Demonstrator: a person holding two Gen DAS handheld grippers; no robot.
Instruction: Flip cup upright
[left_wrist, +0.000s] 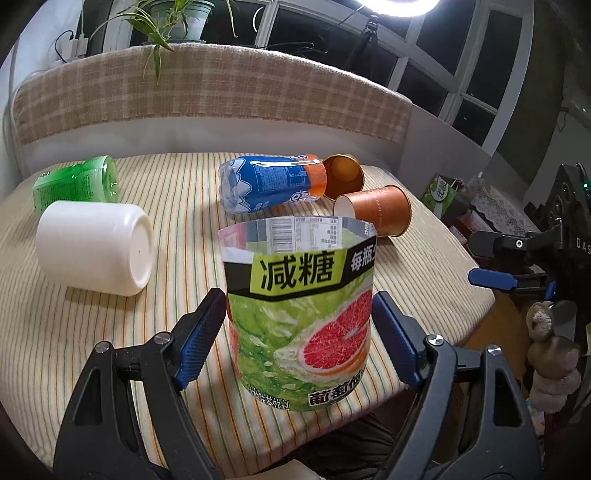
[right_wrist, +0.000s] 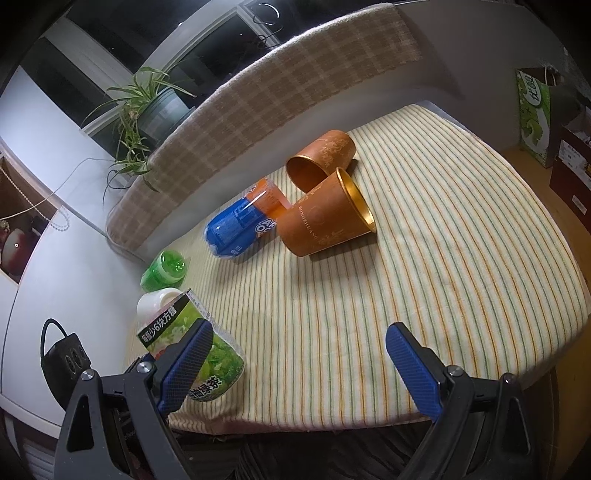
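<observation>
While your left gripper (left_wrist: 299, 336) stands open around the grapefruit cup (left_wrist: 301, 314), a careless retreat may topple it; your right gripper (right_wrist: 299, 365) is open, empty.

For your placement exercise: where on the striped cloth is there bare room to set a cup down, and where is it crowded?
Free: the wide stretch of striped cloth between the open right gripper and the copper cups. Crowded: the far side, where both copper cups touch the blue bottle, and the left, with the grapefruit cup, white cup and green bottle.
</observation>
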